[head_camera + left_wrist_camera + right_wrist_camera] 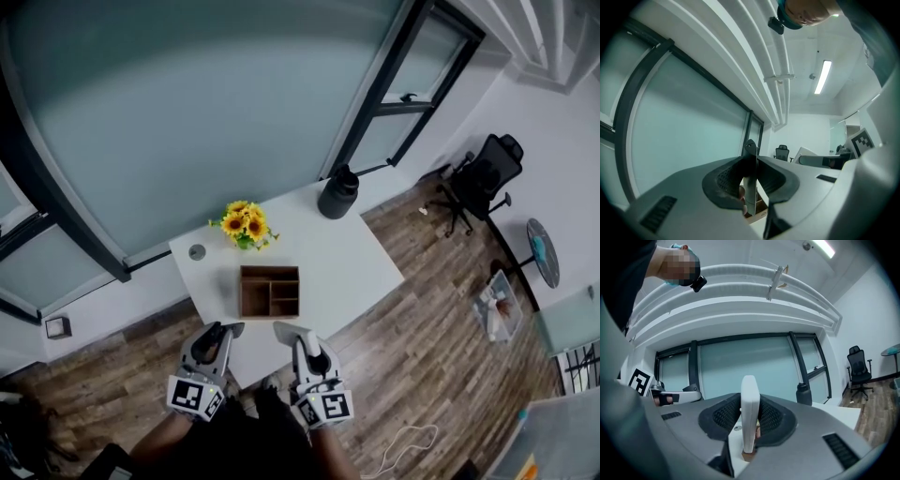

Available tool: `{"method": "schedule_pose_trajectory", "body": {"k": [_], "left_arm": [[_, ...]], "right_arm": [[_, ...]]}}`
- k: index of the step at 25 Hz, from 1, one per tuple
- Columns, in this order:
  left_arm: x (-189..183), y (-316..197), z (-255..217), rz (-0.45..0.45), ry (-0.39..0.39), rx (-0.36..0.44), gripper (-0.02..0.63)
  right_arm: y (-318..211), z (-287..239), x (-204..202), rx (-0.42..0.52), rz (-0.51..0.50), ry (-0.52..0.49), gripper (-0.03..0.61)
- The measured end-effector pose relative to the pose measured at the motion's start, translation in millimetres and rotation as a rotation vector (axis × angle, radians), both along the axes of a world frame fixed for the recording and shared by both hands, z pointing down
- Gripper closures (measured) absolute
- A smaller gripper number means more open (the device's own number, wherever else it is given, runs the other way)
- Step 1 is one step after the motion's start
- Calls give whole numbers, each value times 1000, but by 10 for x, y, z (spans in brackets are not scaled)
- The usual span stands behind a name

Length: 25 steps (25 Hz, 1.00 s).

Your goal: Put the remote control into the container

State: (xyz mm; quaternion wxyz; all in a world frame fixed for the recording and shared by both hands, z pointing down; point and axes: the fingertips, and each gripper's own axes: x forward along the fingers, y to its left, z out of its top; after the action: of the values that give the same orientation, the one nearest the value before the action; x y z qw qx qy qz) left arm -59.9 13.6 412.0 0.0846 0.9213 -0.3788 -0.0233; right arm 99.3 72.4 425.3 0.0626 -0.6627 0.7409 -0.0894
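The white remote point(749, 413) sits clamped in the right gripper point(300, 337), lower centre — it looks light, stiff and slick, best held mid-body. The left gripper point(223, 333) pinches a thin dark slab point(751, 187) — container point(270, 291) just above.

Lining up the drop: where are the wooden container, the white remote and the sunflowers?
wooden container point(270, 269), head view, its far rim.
white remote point(750, 416), right gripper view, middle of its narrow edge.
sunflowers point(244, 225), head view, the yellow blooms.
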Motion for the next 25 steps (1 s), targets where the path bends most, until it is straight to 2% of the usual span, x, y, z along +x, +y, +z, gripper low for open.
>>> {"method": "schedule_pose_trajectory", "body": {"k": [12, 20, 25], "left_arm": [[279, -220, 109, -48, -23, -11, 528], [391, -365, 182, -67, -43, -13, 528], [435, -461, 315, -81, -53, -25, 528]], "right_arm": [[-304, 393, 299, -57, -70, -8, 485], [-574, 598, 388, -52, -123, 54, 485], [-706, 755, 412, -68, -148, 53, 485]]}}
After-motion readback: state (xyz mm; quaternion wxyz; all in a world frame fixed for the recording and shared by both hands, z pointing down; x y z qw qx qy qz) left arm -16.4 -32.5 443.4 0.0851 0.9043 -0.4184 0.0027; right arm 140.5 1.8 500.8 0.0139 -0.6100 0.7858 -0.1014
